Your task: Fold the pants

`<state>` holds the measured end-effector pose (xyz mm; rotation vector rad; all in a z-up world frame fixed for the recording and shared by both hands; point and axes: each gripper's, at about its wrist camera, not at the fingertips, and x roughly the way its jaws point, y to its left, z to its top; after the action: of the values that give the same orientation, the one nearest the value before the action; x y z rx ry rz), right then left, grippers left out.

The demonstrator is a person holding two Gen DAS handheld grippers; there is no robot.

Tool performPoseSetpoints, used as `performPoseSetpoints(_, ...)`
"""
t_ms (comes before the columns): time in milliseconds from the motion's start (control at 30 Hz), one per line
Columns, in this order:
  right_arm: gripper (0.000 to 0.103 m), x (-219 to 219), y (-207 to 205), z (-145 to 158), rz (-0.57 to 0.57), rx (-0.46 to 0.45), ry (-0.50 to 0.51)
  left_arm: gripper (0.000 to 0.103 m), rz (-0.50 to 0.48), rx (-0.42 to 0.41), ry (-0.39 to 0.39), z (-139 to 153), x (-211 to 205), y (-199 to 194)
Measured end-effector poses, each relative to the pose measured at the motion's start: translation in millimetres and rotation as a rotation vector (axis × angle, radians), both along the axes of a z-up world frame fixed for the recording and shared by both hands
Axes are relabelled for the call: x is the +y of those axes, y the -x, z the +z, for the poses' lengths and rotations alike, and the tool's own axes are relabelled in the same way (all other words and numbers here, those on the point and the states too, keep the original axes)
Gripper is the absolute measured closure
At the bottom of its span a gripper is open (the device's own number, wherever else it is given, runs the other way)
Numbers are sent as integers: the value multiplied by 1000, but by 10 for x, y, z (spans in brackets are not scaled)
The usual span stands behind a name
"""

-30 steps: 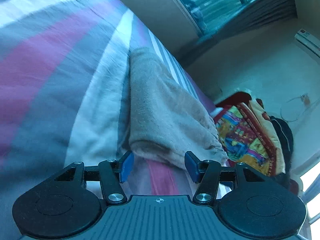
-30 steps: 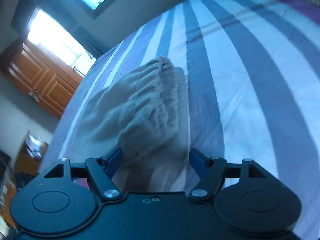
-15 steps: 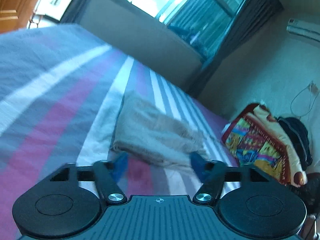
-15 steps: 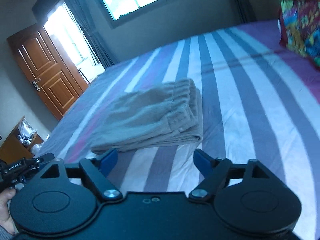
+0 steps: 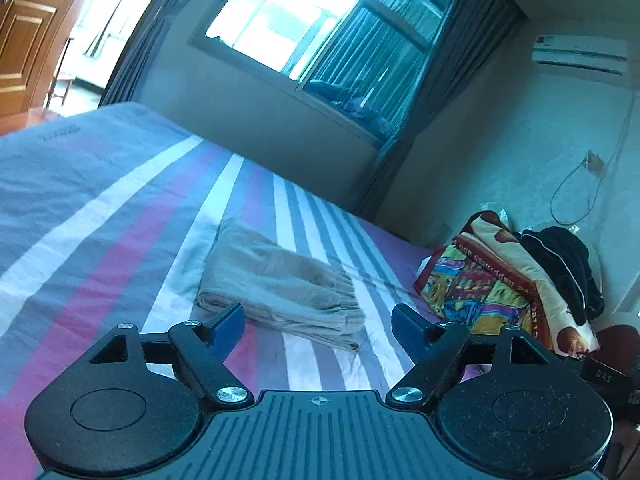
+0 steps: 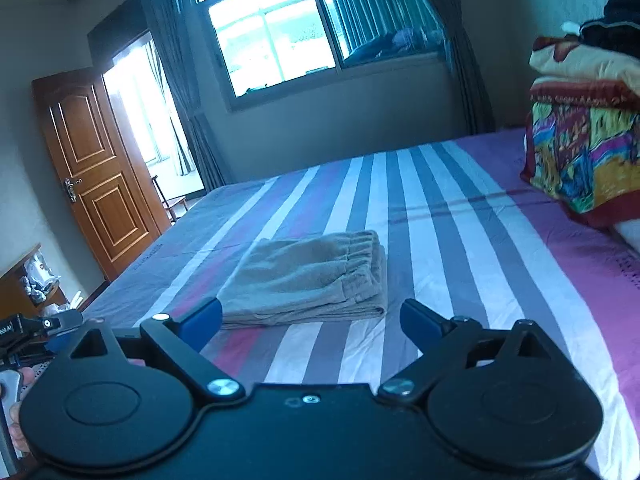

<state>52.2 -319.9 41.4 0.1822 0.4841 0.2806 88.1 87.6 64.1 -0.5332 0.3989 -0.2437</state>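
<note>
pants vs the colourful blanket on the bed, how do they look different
The pants are plain grey-beige; the blanket is multicoloured with red edging. The pants lie low and flat mid-bed; the blanket is a tall bundle at the bed's edge with dark clothing on top. Both are folded on the striped bed.

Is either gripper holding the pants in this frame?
No. The folded pants lie flat on the striped bed, clear of the right gripper and left gripper, whose jaws are opening with nothing between them.

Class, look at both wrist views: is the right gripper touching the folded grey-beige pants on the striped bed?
Apart. The right wrist view shows the right gripper, jaws opening and empty, with striped sheet between it and the folded grey-beige pants.
</note>
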Motion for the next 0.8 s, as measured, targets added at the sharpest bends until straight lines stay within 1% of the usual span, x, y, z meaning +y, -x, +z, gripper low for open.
performPoseSetpoints(67,5,22,94,45,-8,-12,21,21,3,-18,-14,91,-59,127)
performPoseSetpoints(267,4,211,472,157,-31,-78,114,20,23,-36,-89,243,-246,480)
performPoseSetpoints(433,4,286,689,184,-46,-117,130,20,31,-67,-139,338,-392,765)
performPoseSetpoints(567,4,349,864,149,-56,-134,151,20,17,-85,-183,398,-550,959)
performPoseSetpoints(667,4,356,970,75,-68,-132,143,20,15,-101,-255,410,-712,1110)
performPoseSetpoints(800,4,397,1108,-68,-83,-129,153,20,11,-107,-279,373,-878,1282)
